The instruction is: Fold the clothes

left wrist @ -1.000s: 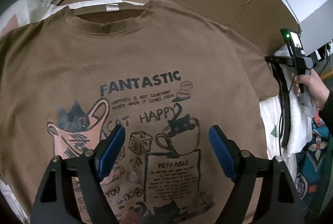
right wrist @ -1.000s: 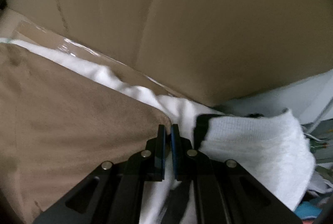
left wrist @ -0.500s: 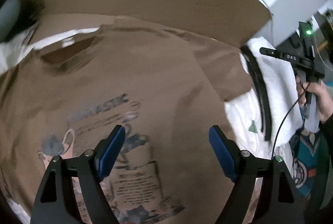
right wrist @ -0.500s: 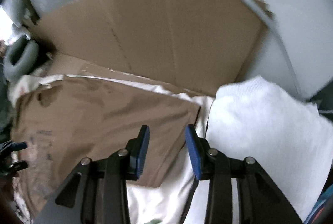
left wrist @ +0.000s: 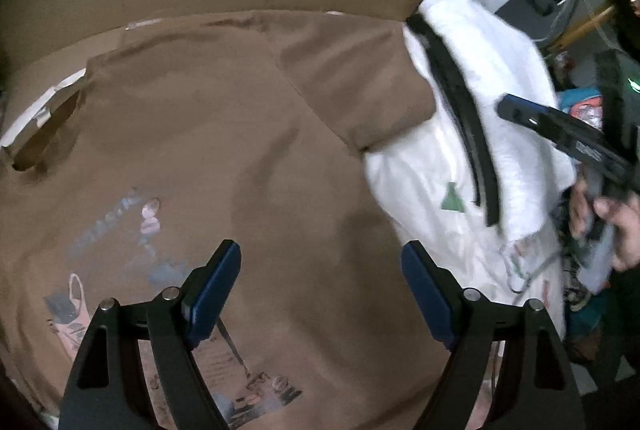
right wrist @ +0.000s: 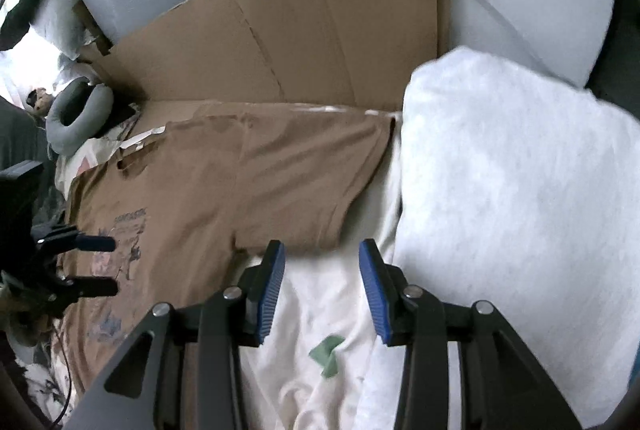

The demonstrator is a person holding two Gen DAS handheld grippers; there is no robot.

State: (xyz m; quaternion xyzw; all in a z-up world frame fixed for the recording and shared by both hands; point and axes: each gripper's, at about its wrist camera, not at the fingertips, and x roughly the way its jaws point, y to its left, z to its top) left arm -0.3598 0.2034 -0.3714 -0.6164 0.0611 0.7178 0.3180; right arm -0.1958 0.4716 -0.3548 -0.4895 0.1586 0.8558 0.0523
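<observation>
A brown T-shirt [left wrist: 248, 150] with a cat print lies spread flat, print up, its collar toward the left in the left wrist view. My left gripper [left wrist: 322, 290] hovers over the shirt's chest, open, with nothing between its blue pads. In the right wrist view the shirt [right wrist: 224, 198] lies left of centre, with its sleeve [right wrist: 320, 182] laid out flat. My right gripper [right wrist: 322, 286] hangs just in front of that sleeve's hem, above a white sheet [right wrist: 332, 314]. Its jaws are opening and nothing is between them. A hand [left wrist: 616, 226] holds it at the right edge of the left wrist view.
A thick white knitted cloth [right wrist: 500, 210] lies right of the sleeve, with a dark strap [left wrist: 464, 102] across it. Flattened cardboard [right wrist: 300, 30] stands behind the shirt. A grey neck pillow [right wrist: 76, 114] sits at the far left. Colourful clutter [left wrist: 580, 110] fills the right edge.
My right gripper has let go at the sleeve's edge, opened and pulled up and back. The left gripper has slid to the right across the shirt, still open.
</observation>
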